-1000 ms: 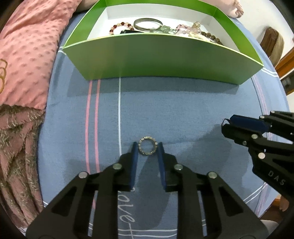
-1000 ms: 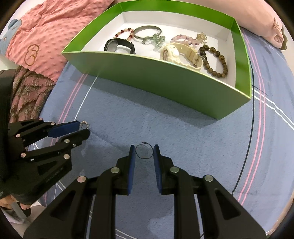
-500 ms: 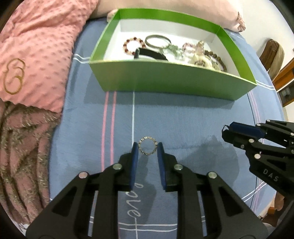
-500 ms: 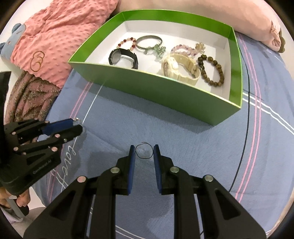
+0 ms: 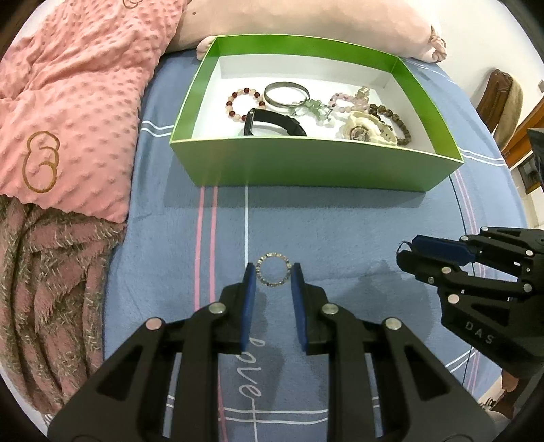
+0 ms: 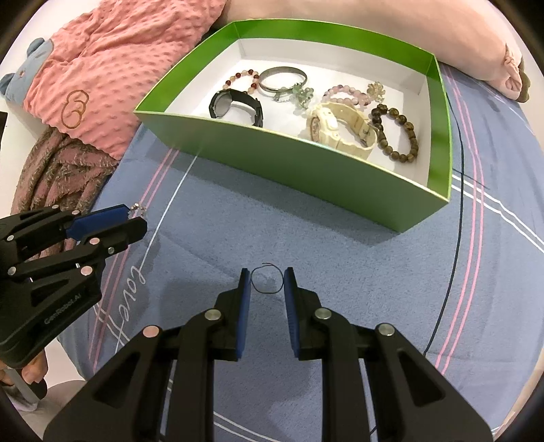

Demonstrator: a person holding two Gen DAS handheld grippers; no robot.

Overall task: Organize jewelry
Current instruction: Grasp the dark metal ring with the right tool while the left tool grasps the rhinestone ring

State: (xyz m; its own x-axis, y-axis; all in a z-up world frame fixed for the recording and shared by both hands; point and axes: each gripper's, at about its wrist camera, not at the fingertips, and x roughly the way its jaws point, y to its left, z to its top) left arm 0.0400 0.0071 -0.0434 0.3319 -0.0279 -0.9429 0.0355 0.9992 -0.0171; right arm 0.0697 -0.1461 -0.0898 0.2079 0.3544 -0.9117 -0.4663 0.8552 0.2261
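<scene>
My left gripper (image 5: 273, 273) is shut on a silver studded ring bracelet (image 5: 262, 279), held above the blue bedsheet. My right gripper (image 6: 267, 280) is shut on a thin dark wire hoop (image 6: 254, 287), also held off the sheet. Each gripper shows in the other's view: the right gripper (image 5: 404, 253) at the right, the left gripper (image 6: 136, 219) at the left. The green box (image 5: 316, 163) stands ahead of both and holds bead bracelets (image 5: 244, 103), a silver bangle (image 5: 286, 93), a black watch (image 5: 272, 122) and a cream watch (image 6: 340, 127).
A pink dotted blanket (image 5: 68, 102) and a brown fuzzy throw (image 5: 51, 289) lie to the left of the box. A pink pillow (image 5: 306, 20) lies behind it. The blue striped sheet (image 5: 340, 221) stretches between the grippers and the box.
Both grippers have risen and pulled back with their pieces, so the box looks smaller and its inside shows more fully. Both grips are unchanged.
</scene>
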